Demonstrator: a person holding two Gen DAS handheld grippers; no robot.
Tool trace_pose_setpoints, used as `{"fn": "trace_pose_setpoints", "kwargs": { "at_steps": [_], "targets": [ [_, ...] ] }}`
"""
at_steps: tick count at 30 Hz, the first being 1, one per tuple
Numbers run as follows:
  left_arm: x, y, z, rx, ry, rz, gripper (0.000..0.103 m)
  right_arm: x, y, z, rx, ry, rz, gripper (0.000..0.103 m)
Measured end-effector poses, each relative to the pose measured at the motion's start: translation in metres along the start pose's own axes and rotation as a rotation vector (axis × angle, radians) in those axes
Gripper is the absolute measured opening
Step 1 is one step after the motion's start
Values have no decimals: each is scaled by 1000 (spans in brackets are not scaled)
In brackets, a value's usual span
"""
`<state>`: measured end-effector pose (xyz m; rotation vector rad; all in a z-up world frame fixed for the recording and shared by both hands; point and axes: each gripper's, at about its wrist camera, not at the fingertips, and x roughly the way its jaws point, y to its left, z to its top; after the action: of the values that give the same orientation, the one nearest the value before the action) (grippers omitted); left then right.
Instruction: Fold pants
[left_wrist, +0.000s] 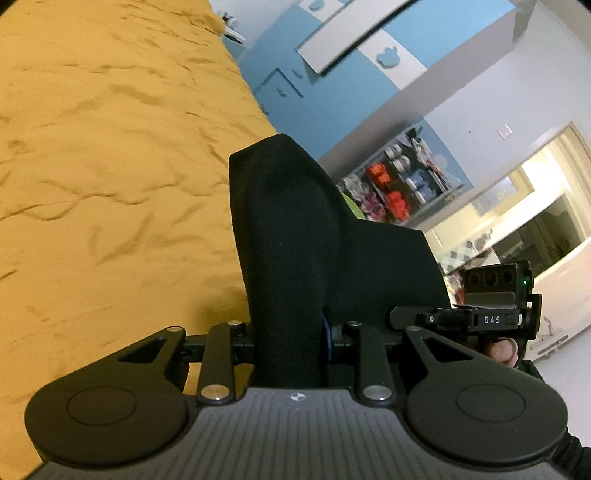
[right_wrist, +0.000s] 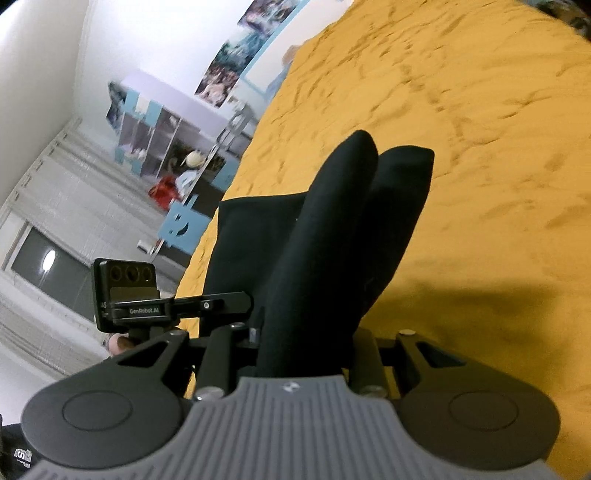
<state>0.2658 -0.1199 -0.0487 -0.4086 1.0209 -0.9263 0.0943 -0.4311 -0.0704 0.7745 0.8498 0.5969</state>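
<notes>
Closed tight on black cloth, both pairs of jaws, each one pinching a thick bunch of the black pants (left_wrist: 284, 229) with almost no gap left between the pads. Left gripper (left_wrist: 291, 343) clamped on a rolled, doubled part of the fabric; right gripper (right_wrist: 306, 343) clamped on two rounded folds lying side by side, probably the two legs or a doubled edge, though hard to tell which part exactly. Held in this way, one gripper at each side, likely to keep the edge stretched and level for laying one half over the other. Pants lifted a little above the yellow bedspread (left_wrist: 110, 147), hanging forward from the fingers, with the flat remaining part spread between the two grippers and seeming to rest toward the bed edge. Other gripper visible in each view, just beside the cloth, so both quite near together. Beyond the bed, a blue and white wardrobe (left_wrist: 332, 74) and shelves with toys (left_wrist: 399, 184), well apart from the work.
</notes>
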Motion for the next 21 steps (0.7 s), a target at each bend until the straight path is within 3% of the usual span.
{"fn": "trace_pose_setpoints", "kwargs": {
  "at_steps": [5,13,21],
  "targets": [
    [25,-35,35,48,5,-40,30,-51,2,28,-19,-53,-31,20],
    [60,-80,93,105,-28,-59,30,-108,-4,102,-62,-108,-69,20],
    [113,-77,127,104,-3,-74,30,-125,-47,152,-45,-128,-96,20]
  ]
}}
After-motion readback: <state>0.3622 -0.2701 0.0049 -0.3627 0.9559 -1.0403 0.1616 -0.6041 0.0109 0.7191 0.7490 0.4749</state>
